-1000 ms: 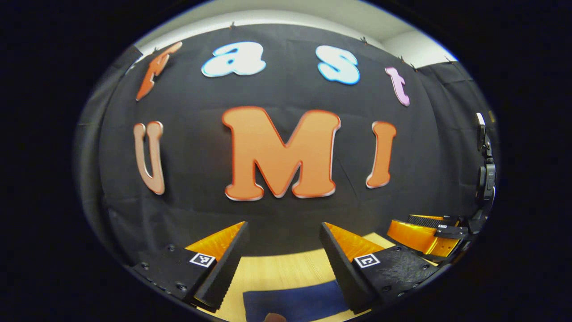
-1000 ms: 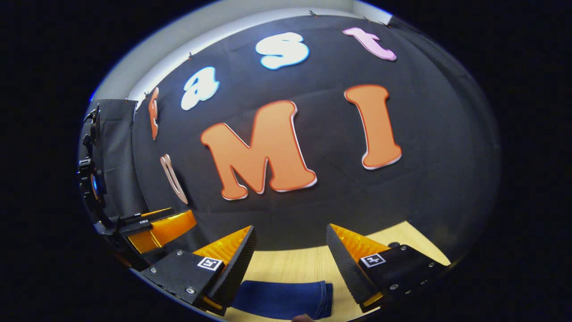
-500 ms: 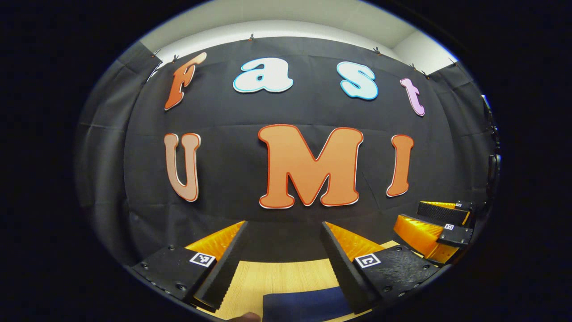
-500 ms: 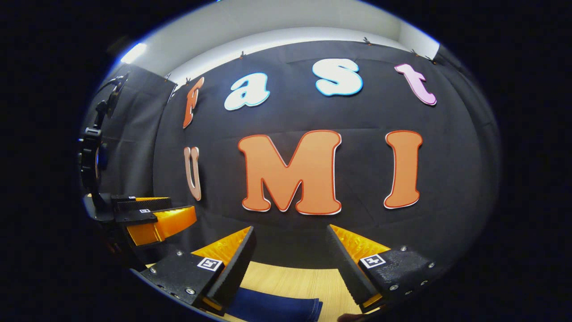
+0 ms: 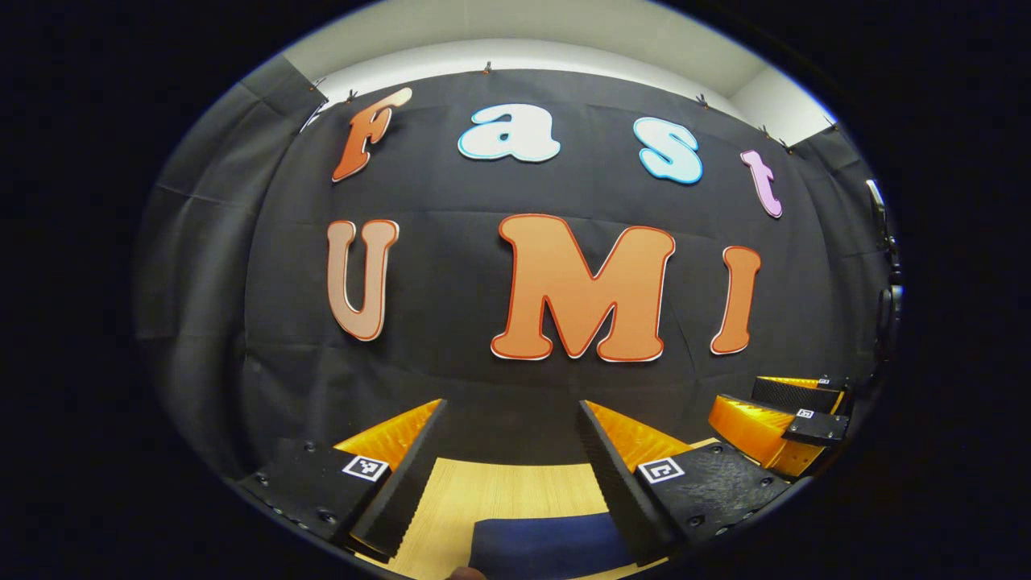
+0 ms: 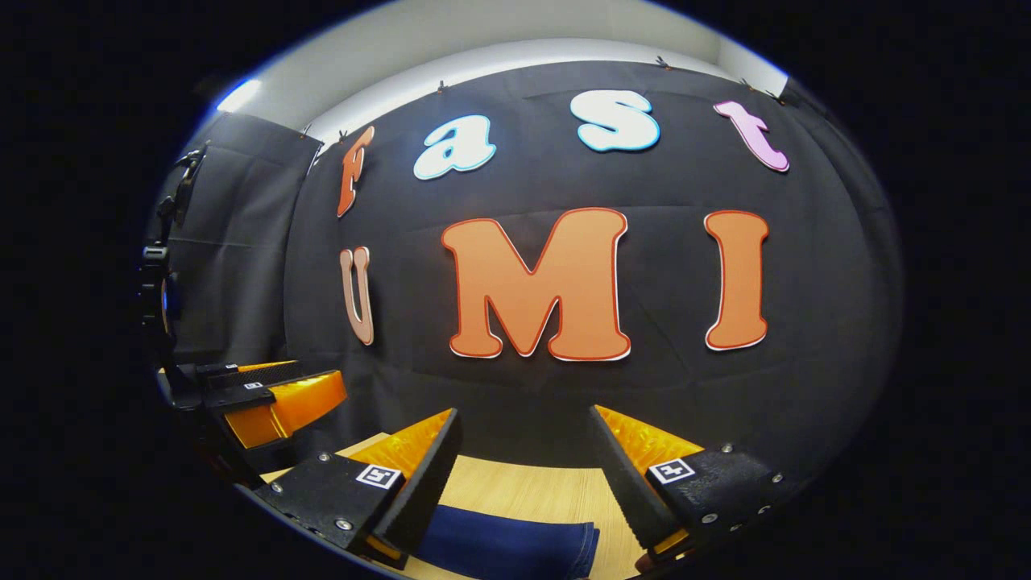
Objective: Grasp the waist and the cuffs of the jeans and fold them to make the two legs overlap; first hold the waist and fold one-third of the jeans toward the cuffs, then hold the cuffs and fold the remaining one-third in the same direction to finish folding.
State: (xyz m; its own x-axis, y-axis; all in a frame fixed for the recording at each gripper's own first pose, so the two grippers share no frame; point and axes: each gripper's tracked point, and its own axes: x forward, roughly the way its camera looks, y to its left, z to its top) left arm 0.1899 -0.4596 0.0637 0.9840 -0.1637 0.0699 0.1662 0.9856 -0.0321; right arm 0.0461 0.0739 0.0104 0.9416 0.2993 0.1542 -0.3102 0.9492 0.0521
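My left gripper (image 5: 509, 411) and right gripper (image 6: 523, 419) both hang with fingers spread, gripping nothing. Below and ahead of each, the folded jeans (image 5: 548, 544) lie on the wooden table (image 5: 507, 491). Black cloth wall (image 5: 451, 322) stands ahead.

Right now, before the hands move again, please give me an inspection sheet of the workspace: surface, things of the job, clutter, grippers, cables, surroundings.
Surface: light wooden table, seen below both grippers.
Job's things: dark blue denim jeans lie flat on the table, in layers with an edge on one side; how far folded, cannot tell.
Clutter: nothing seen.
Grippers: left gripper open, above the jeans, holding nothing; right gripper open, holding nothing.
Cables: nothing seen.
Surroundings: black cloth wall behind the table, pale wall above it.
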